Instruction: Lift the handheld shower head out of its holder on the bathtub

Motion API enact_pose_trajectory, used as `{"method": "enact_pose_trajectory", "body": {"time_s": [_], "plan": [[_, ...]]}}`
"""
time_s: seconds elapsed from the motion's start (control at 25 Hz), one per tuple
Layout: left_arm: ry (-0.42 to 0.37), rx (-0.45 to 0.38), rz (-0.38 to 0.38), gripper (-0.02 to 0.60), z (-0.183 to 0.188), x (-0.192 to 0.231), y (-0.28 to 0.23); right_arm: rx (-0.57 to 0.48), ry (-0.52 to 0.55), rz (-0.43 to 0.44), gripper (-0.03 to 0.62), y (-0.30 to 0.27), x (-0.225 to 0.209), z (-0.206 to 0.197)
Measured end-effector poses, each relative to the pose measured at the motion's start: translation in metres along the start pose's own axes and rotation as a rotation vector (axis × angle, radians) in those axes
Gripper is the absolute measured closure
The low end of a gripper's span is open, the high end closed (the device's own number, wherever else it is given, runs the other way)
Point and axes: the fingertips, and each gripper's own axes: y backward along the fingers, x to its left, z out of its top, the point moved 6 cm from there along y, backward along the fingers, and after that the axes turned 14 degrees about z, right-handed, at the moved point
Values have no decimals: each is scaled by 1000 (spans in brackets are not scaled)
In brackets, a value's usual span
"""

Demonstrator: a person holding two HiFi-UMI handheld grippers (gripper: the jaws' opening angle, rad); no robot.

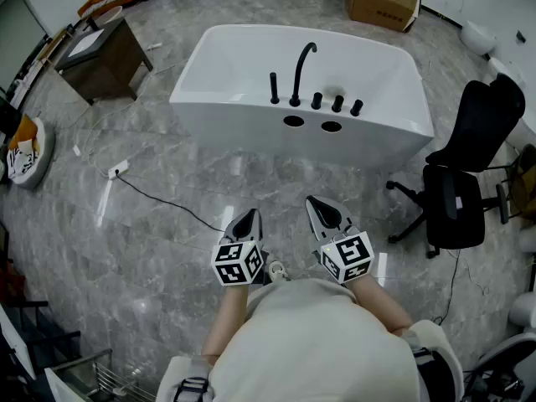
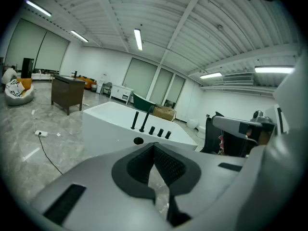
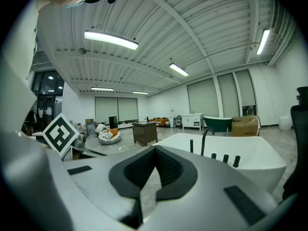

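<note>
A white freestanding bathtub point(image 1: 243, 48) stands on the grey marble floor ahead of me. On its near rim are a slim black upright handheld shower head point(image 1: 274, 88), a black gooseneck spout point(image 1: 303, 67) and three black knobs point(image 1: 337, 103). The shower head point(image 2: 134, 120) also shows in the left gripper view and, as the shower head point(image 3: 191, 146), in the right gripper view. My left gripper point(image 1: 245, 222) point(image 2: 154, 150) and right gripper point(image 1: 322, 210) point(image 3: 155, 150) hover side by side over the floor, well short of the tub. Both are shut with nothing between their jaws.
A black office chair point(image 1: 465, 174) stands right of the tub. A cardboard box point(image 1: 383, 2) lies behind it. A dark wooden cabinet point(image 1: 105, 57) is at the far left. A power strip point(image 1: 118, 171) with a black cable runs across the floor to my left.
</note>
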Motion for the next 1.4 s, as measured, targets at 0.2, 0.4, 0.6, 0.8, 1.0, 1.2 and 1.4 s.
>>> {"method": "enact_pose_trajectory", "body": {"time_s": [0.2, 0.4, 0.6, 0.8, 1.0, 1.2, 1.4], "plan": [[-8, 25, 31, 561, -17, 0, 29, -24, -7, 12, 576, 25, 21, -3], [-10, 24, 5, 561, -23, -19, 43, -27, -18, 0, 576, 46, 27, -6], [-22, 23, -6, 561, -24, -29, 42, -23, -36, -8, 576, 54, 20, -10], [-22, 21, -15, 561, -19, -29, 35, -63, -76, 19, 575, 48, 15, -7], [-16, 28, -27, 561, -15, -22, 28, -73, -92, 12, 574, 32, 10, -2], [-12, 38, -34, 561, -11, -9, 20, -71, -94, 22, 574, 12, 11, -1], [-15, 43, -38, 561, -1, 8, 10, -64, -99, 31, 574, -11, 15, 1]]}}
